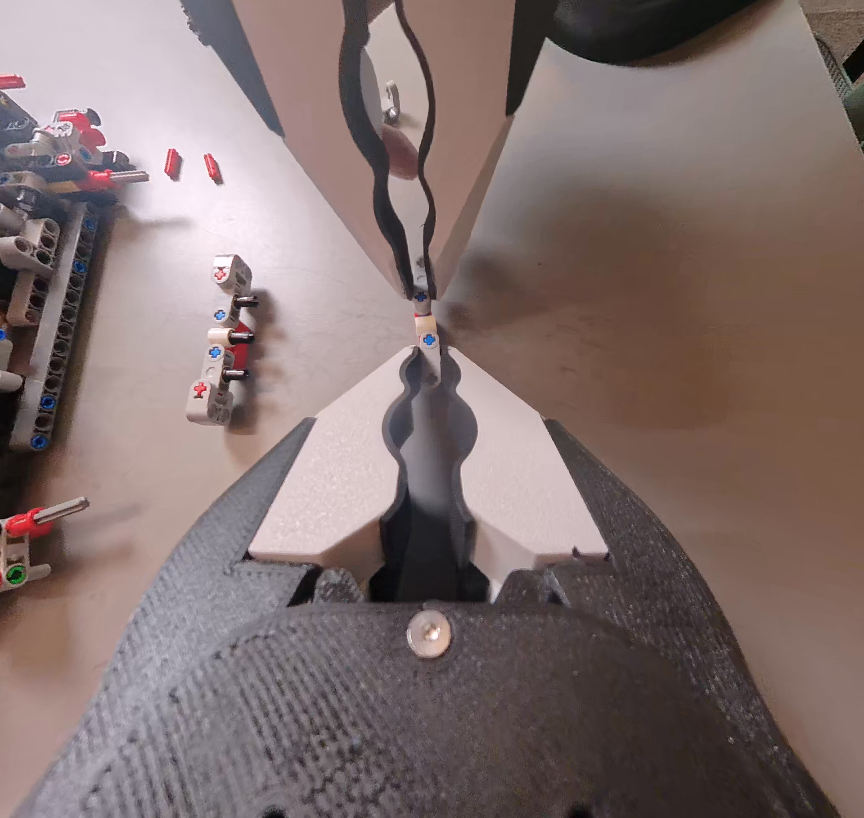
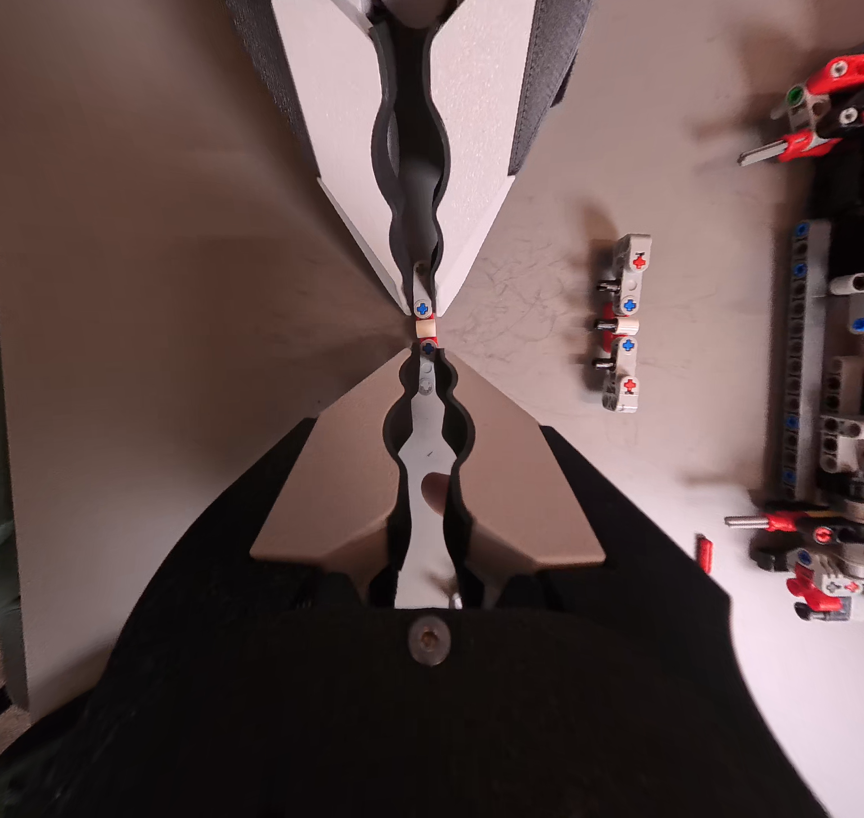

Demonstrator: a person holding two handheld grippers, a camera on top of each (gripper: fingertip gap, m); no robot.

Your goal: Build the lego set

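A pale beige table (image 1: 654,281) carries the Lego build. Above its middle, the left gripper (image 1: 428,365) and right gripper (image 2: 428,365) meet tip to tip, each pinching one grey lift arm (image 1: 432,356) of a small linkage joined by a tan bush (image 2: 425,327). A matching linkage assembly (image 2: 624,323) lies nearer the chassis (image 2: 809,365) at the table's edge.

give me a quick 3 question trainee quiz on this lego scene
1. True or false: both grippers grip the same small assembly.
2. What colour are the cross-shaped axle ends on that assembly? A red B blue C green
3. Fill in: the finished matching assembly lies on the ____.

Key
1. True: the left gripper and right gripper each clamp one end of the small assembly.
2. B
3. table, where the matching assembly lies beside the long grey beam.
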